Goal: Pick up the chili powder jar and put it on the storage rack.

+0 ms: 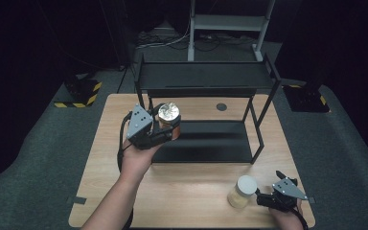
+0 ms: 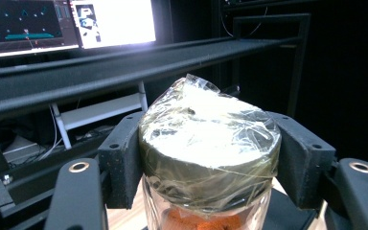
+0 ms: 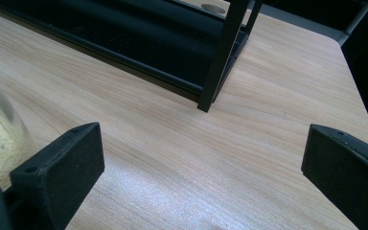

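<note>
Transport is the step in hand: the left gripper (image 1: pixel 165 130) is clamped on the film-wrapped lid of a glass jar with orange contents (image 2: pixel 206 158), held in the air at the left front of the black 2-tier rack (image 1: pixel 206 79). Its destination is probably the lower shelf (image 1: pixel 211 143), though that is hard to judge. Next the jar needs carrying level and setting down upright. The right gripper (image 1: pixel 267 197) rests on the wooden table (image 1: pixel 191 191), jaws apart, just beside a white-lidded jar (image 1: pixel 242 191).
</note>
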`<action>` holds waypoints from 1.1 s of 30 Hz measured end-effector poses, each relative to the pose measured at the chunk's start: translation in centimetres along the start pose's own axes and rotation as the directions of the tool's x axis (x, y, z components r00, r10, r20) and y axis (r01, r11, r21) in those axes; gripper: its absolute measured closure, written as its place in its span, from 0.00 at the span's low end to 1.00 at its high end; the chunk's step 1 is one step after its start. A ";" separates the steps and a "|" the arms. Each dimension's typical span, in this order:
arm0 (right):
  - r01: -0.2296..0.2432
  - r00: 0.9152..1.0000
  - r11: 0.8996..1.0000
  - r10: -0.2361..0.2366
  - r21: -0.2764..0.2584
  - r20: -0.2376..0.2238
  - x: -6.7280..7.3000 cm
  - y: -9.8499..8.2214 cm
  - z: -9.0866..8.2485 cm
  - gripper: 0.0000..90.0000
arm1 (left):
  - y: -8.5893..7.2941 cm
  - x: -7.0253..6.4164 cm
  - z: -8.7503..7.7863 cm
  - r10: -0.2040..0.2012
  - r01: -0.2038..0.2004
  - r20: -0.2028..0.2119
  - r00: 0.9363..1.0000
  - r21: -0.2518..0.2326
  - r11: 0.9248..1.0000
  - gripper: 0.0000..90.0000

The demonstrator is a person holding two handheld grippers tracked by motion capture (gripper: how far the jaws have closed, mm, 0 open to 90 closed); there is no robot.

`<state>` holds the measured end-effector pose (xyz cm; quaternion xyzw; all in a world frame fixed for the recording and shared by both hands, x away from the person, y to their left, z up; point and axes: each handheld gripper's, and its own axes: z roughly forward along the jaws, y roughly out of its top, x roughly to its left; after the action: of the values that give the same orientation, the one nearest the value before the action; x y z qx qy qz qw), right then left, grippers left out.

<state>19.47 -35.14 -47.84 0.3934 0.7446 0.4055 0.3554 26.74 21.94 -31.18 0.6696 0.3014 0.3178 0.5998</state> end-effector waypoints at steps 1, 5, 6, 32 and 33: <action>0.000 1.000 1.000 0.000 0.000 0.000 0.0 0.0 0.0 0.00 | 0.2 0.0 0.1 0.004 -0.004 -0.001 1.000 -0.003 1.000 0.39; -0.003 1.000 1.000 0.003 -0.002 -0.001 -0.1 0.0 0.0 0.00 | 1.0 0.1 0.4 0.006 -0.006 0.000 1.000 -0.013 1.000 0.39; -0.004 1.000 1.000 0.004 -0.002 -0.002 -0.1 0.0 0.0 0.00 | 1.2 0.1 0.4 0.005 -0.005 -0.001 1.000 -0.018 1.000 0.39; -0.005 1.000 1.000 0.005 -0.007 -0.005 -0.1 -0.1 -0.1 0.00 | 6.8 0.6 1.9 0.020 -0.022 -0.020 1.000 -0.116 0.993 0.39; -0.004 1.000 1.000 0.004 -0.008 -0.005 -0.1 -0.1 -0.1 0.00 | 7.0 0.7 2.1 0.019 -0.021 -0.021 1.000 -0.118 0.993 0.39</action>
<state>19.41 -35.33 -47.90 0.3928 0.7430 0.4100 0.3542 28.96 20.50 -24.37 0.6328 0.2815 0.3476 0.6321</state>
